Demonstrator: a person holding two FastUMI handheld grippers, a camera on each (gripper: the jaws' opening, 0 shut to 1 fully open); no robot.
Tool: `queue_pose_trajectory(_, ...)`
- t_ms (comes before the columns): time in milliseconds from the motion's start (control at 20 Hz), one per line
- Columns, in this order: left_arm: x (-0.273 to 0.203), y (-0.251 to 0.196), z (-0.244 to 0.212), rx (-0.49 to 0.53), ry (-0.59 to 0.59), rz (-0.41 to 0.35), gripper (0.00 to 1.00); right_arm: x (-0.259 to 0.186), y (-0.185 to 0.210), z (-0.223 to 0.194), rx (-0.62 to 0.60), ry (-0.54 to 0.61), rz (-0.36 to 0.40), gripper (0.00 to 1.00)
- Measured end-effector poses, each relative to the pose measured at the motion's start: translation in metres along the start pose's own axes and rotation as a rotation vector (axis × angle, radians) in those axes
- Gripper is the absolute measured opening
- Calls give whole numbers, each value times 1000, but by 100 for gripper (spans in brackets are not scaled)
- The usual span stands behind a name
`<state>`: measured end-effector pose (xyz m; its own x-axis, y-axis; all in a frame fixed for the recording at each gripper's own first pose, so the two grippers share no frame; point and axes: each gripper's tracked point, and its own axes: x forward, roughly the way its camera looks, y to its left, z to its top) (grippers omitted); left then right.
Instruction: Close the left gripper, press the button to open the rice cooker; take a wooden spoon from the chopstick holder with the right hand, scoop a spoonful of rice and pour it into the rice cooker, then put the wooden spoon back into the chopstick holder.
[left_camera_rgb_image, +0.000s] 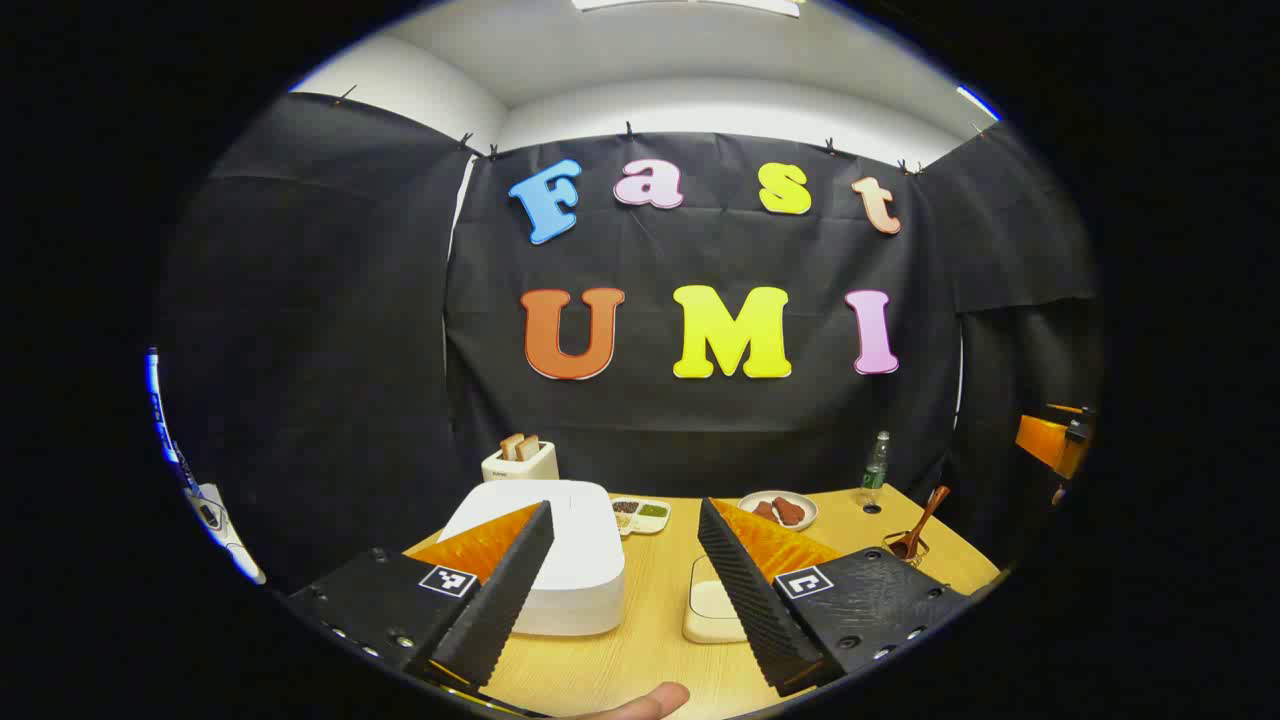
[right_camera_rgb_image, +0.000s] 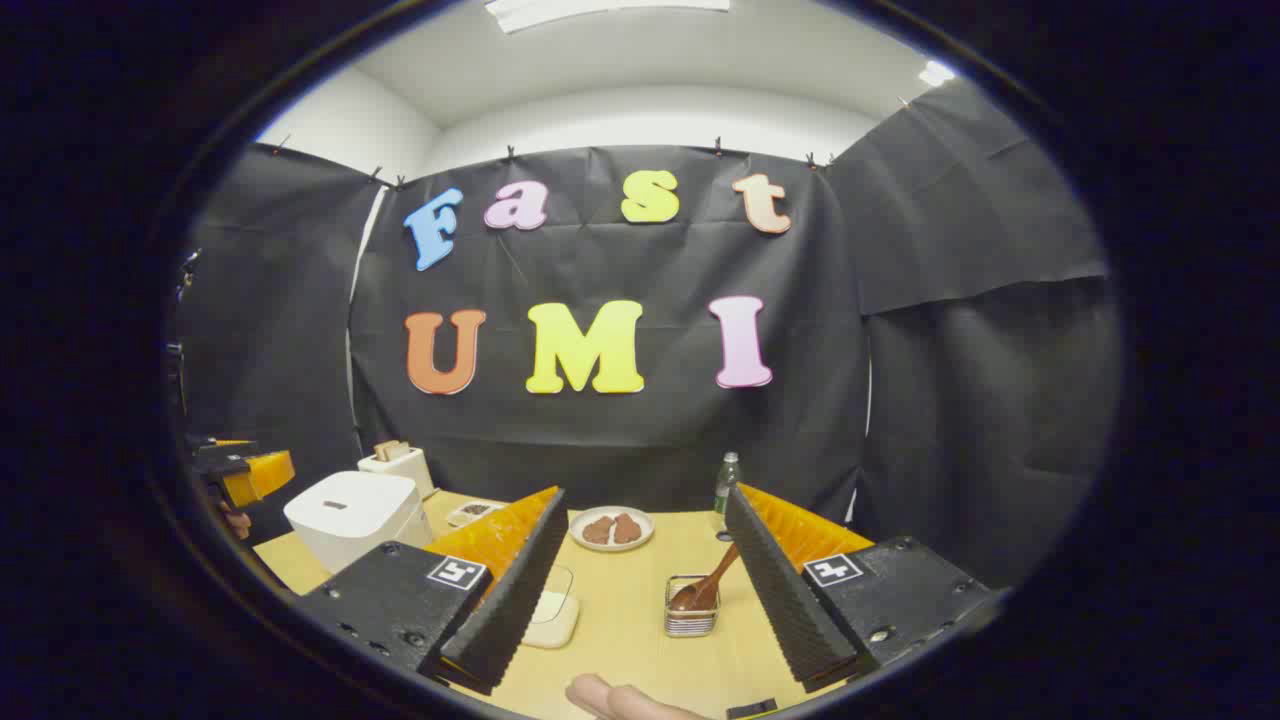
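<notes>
Both my jaws were wide apart and empty, with the shut rice cooker (left_camera_rgb_image: 560, 560) sitting low and just left of my left gripper (left_camera_rgb_image: 620, 585), lid facing up.

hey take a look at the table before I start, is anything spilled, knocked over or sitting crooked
Nothing stands out. The rice cooker sits level with its lid shut, the wooden spoon leans in the chopstick holder, the bottle stands upright, and the plate lies flat. No spill shows on the table.

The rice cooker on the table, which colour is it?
White; the boxy plastic rice cooker shows best in the right gripper view.
</notes>
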<state>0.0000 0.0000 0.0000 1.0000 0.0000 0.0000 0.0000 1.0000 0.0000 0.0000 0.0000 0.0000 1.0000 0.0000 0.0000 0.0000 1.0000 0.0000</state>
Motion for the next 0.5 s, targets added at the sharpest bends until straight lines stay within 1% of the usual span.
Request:
queue_pose_trajectory(50, 0, -3, 1, -4, 1, -12, 93, 0, -4, -1, 0, 0, -7, 100)
queue_pose_trajectory(100, 0, -1, 5, 0, -7, -17, 93, 1, -7, -2, 1, 3, -11, 100)
queue_pose_trajectory(400, -9, -3, 19, 15, -63, -25, 93, 1, -16, -4, -13, 10, -28, 100)
queue_pose_trajectory(450, -11, -4, 19, 18, -67, -30, 93, 0, -16, -3, -14, 6, -26, 97)
queue_pose_trajectory(500, -12, -3, 21, 19, -73, -32, 93, -1, -15, -2, -14, 1, -23, 97)
